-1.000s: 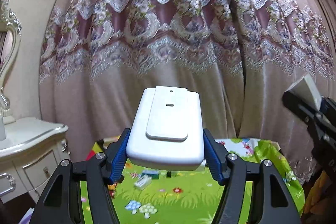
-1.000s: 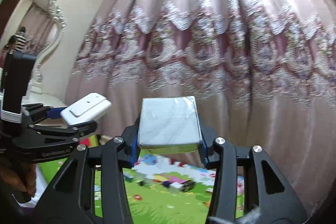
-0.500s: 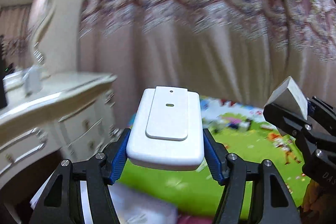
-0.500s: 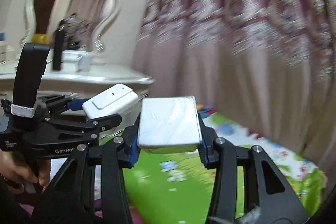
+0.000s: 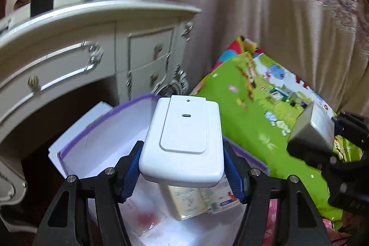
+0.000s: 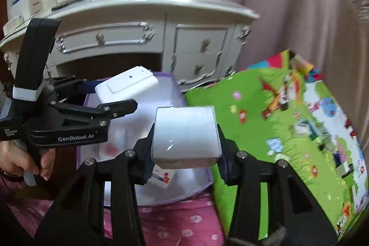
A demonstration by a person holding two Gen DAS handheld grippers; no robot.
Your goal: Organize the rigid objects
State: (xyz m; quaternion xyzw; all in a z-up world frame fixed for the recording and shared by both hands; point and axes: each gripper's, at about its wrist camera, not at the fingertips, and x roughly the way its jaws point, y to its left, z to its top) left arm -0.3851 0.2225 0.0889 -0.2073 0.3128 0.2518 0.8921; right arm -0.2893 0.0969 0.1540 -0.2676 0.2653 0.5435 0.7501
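Observation:
My left gripper [image 5: 182, 167] is shut on a white plastic device [image 5: 183, 140] with a raised flat panel; its blue pads press both sides. It hangs over an open white bin with a purple rim [image 5: 96, 123], where a cream carton [image 5: 191, 202] and clear packets lie. My right gripper [image 6: 184, 153] is shut on a white film-wrapped box [image 6: 184, 133], just right of the same bin [image 6: 174, 82]. The left gripper [image 6: 120, 107] with the white device [image 6: 126, 84] shows in the right wrist view; the right gripper's box [image 5: 311, 130] shows at the right of the left wrist view.
A white dresser [image 6: 138, 22] with silver-handled drawers stands behind the bin, with bottles and boxes on top. A green cartoon play mat [image 6: 288, 130] lies to the right, pink curtains [image 5: 288, 27] behind it. Pink flowered cloth [image 6: 180, 218] is below. A hand [image 6: 30, 163] holds the left gripper's handle.
Both grippers have swung left and tipped down, from facing the curtain to facing the dresser and the open bin. Each keeps the same object in its grip.

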